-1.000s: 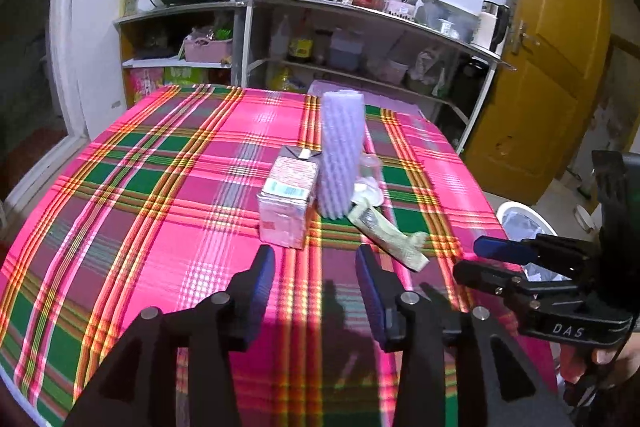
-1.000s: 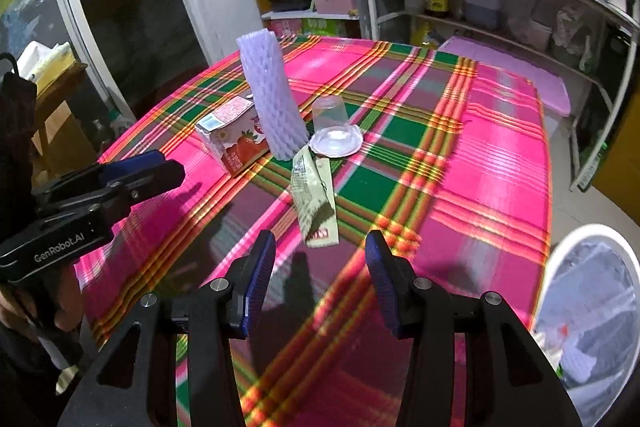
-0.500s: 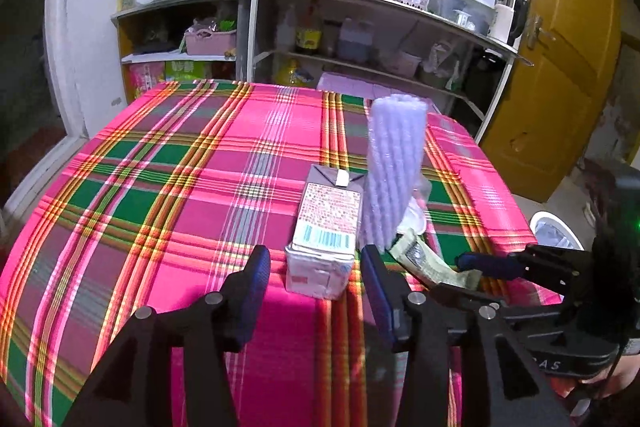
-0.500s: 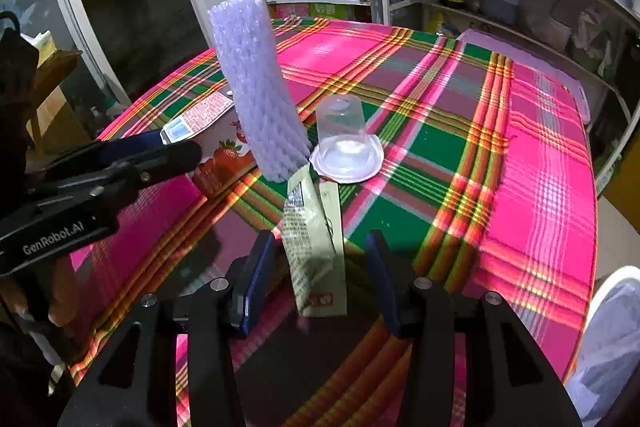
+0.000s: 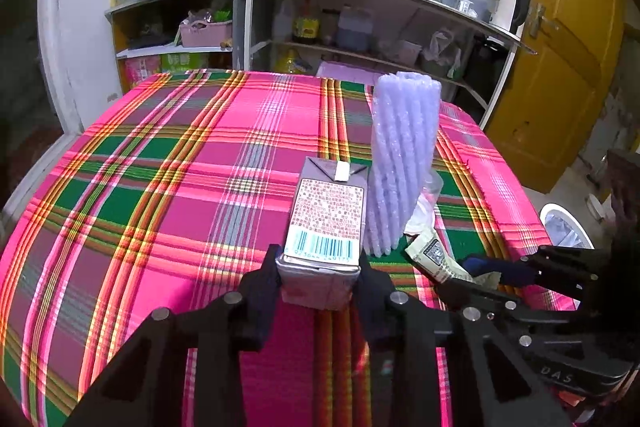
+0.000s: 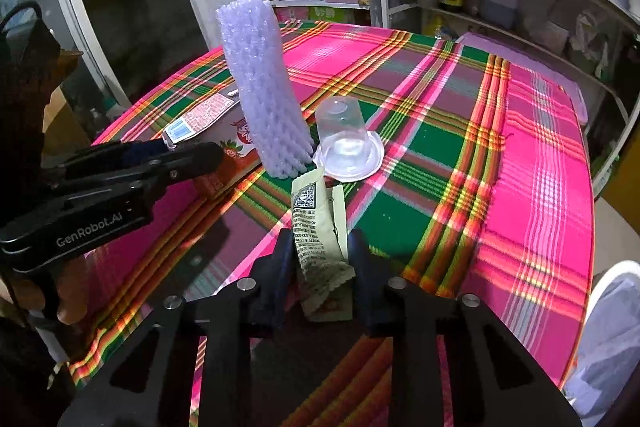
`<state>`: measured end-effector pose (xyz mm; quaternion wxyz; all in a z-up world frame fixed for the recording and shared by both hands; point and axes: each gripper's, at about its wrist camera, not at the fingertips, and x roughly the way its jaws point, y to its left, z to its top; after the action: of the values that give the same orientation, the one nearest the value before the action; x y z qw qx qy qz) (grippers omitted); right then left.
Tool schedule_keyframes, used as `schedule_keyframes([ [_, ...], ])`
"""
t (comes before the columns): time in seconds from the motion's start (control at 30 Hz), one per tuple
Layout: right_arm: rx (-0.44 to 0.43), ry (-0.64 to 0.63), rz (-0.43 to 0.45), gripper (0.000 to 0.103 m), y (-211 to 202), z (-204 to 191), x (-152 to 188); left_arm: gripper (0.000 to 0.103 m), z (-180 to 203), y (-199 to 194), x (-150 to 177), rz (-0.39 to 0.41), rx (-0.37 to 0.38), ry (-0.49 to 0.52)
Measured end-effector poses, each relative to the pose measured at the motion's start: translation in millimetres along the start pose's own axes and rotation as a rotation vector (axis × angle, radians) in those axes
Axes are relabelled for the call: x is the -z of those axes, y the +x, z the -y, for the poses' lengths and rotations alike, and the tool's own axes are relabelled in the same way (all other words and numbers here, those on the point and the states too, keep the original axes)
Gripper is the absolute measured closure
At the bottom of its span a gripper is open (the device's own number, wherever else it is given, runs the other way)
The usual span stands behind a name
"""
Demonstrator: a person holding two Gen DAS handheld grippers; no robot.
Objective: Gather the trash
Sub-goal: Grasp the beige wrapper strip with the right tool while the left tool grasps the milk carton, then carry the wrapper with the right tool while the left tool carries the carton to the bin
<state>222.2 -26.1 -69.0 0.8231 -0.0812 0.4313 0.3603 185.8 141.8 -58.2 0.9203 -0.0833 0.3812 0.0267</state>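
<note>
A milk carton [image 5: 326, 215] lies on its side on the plaid tablecloth [image 5: 160, 187]. My left gripper [image 5: 318, 259] is closing on the carton's near end, both pads against its sides. A pale green snack wrapper [image 6: 316, 223] lies flat in front of the right gripper [image 6: 320, 243], whose jaws are closing; the wrapper's near end buckles between the pads. A lilac foam net sleeve [image 6: 264, 83] stands upright beside the carton [image 6: 204, 111]. An upturned clear plastic cup [image 6: 344, 143] sits to its right.
A white bin with a plastic liner [image 6: 608, 339] stands on the floor off the table's right edge. Shelves with bottles and pots [image 5: 360, 27] line the far wall. A yellow door [image 5: 560, 67] is at the right. A hand [image 6: 72, 307] holds the left gripper [image 6: 180, 151].
Both grippers moved forward and down to the trash. The left now straddles and pinches the carton's end; the right's fingers narrowed around the wrapper.
</note>
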Motion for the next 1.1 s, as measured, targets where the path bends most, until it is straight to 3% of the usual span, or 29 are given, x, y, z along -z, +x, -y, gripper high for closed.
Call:
schedule_keyframes([
  [0.7,0.021,0.059,0.067,0.075,-75.8,-4.5,46.2,0.07,24.6,-68.2,39.3,0.052,0.027,-0.024],
  [1.1,0.076,0.113,0.145,0.075,-140.8,-1.0,77.3,0.07,68.1,-120.1,63.8,0.093,0.103,0.02],
])
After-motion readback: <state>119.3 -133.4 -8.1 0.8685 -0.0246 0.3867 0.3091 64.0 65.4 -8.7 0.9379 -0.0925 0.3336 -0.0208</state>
